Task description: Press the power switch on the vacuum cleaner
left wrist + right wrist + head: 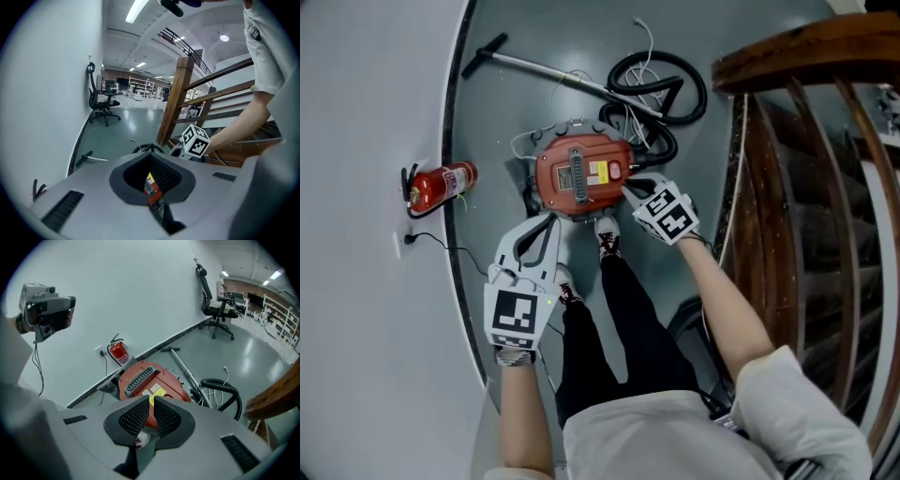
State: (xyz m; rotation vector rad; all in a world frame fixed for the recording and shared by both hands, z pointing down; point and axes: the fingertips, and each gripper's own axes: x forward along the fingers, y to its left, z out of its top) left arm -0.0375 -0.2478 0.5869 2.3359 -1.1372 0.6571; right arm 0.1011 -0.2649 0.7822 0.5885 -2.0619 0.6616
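Red fire extinguisher (441,183) lies by the wall. The left tongs (549,220), closed on nothing, hover just short of the orange-red vacuum cleaner (581,173) on the grey floor (506,112). The right tongs (630,190), tips together, sit at its right edge.

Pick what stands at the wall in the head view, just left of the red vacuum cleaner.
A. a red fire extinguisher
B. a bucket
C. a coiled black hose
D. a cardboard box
A: a red fire extinguisher sits against the wall left of the vacuum cleaner, while the black hose is coiled on the vacuum's far right side.
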